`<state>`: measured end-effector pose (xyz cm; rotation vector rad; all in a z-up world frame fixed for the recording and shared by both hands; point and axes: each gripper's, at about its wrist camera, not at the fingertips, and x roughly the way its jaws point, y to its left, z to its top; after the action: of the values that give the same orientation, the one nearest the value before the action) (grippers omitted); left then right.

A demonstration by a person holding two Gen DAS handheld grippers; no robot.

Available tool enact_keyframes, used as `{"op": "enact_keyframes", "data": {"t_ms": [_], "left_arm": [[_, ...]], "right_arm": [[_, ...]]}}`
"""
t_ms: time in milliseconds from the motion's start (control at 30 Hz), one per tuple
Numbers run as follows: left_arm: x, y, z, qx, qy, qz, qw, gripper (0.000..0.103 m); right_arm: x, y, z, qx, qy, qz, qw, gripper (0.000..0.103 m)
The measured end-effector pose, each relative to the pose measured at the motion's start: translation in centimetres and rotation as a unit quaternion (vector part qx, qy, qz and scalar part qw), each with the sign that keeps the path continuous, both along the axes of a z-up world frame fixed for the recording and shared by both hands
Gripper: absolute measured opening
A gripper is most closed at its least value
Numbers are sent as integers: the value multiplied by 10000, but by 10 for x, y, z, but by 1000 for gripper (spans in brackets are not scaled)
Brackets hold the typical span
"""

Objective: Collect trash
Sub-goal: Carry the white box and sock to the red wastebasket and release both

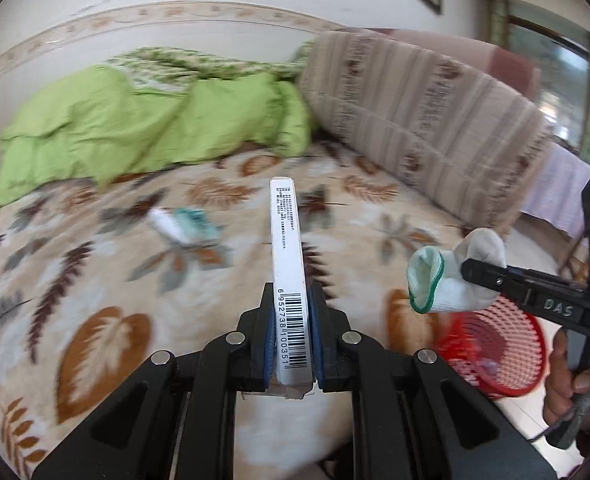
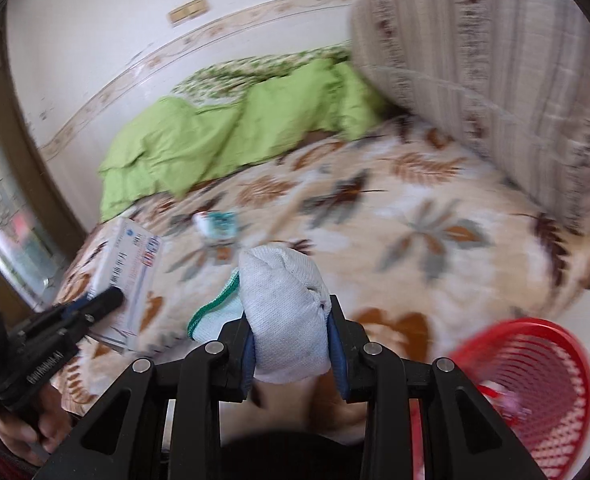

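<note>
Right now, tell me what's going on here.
A person is clearing trash off a bed with tongs in each hand. The left tongs grip a flat white box; the right tongs grip a white glove. A red basket waits beside the bed, and a small packet lies on the blanket.

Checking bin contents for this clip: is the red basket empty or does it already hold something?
Not empty: the red mesh basket holds at least one small pinkish item by its inner wall, too blurred to identify.
</note>
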<state>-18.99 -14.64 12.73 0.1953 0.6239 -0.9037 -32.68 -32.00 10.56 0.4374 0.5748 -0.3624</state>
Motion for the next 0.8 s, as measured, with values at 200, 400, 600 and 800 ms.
{"op": "enact_keyframes", "data": {"t_ms": [200,400,600,800], "left_arm": [[-50,-76,3,-2,535,-1252,9907,14],[-100,-150,-11,231,929,-2037,9743,14],[-117,-181,-22,327,1061,-2148,9703,39],[-81,-148,-15,253,1025,-1712,9796,44]], "right_arm": [[-88,-56,-11,180,278,-1054,9939,33],[-132,-80,-20,219,470,-1663,9847,36],[-151,-91,-23,288,520,-1875,9805,46],[-143,-97,-19,304,434,-1835,9816,46]]}}
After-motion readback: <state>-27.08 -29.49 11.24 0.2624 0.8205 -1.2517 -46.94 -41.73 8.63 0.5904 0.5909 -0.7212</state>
